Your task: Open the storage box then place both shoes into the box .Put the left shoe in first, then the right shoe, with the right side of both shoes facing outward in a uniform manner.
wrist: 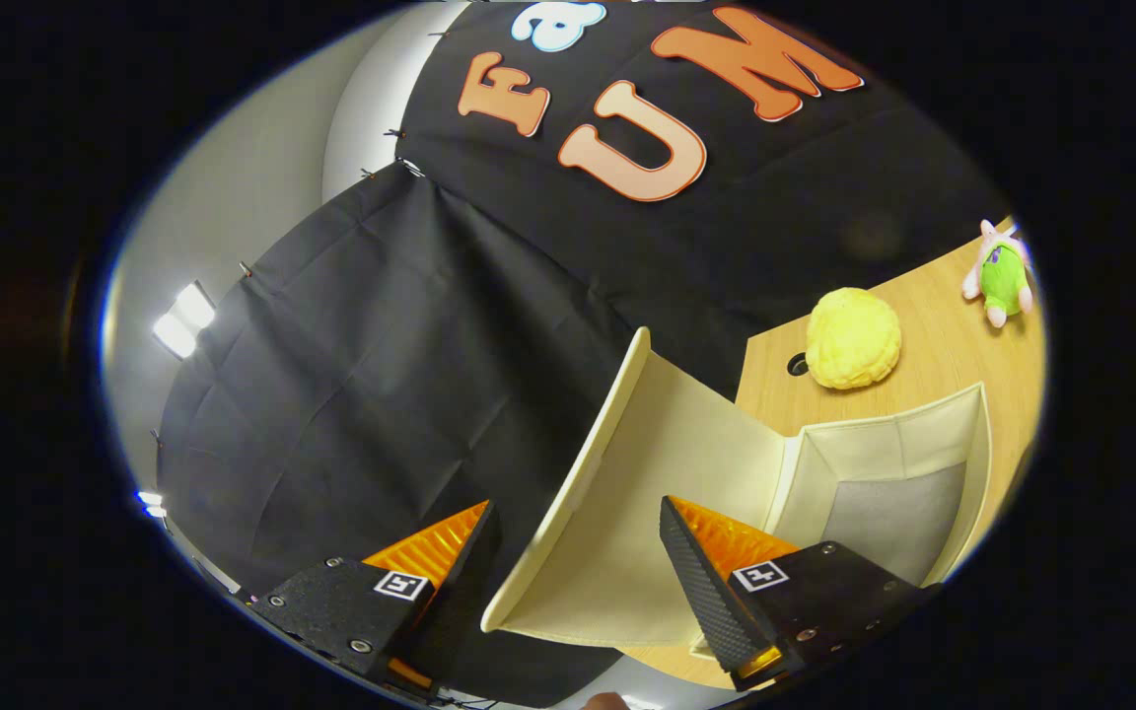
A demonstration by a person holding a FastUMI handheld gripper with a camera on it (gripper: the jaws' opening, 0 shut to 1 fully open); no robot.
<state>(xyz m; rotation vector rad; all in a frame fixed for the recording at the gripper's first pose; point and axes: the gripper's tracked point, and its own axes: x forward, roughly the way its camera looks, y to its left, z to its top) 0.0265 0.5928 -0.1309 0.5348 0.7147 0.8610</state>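
While lifting the lid (pixel 617 513) clear of the box (pixel 908 463), held claw (pixel 578 523) apart, lid edge between fingers, unclamped, likely for propping it open.

gripper (pixel 578 513) tilted, its fingers spread wide apart
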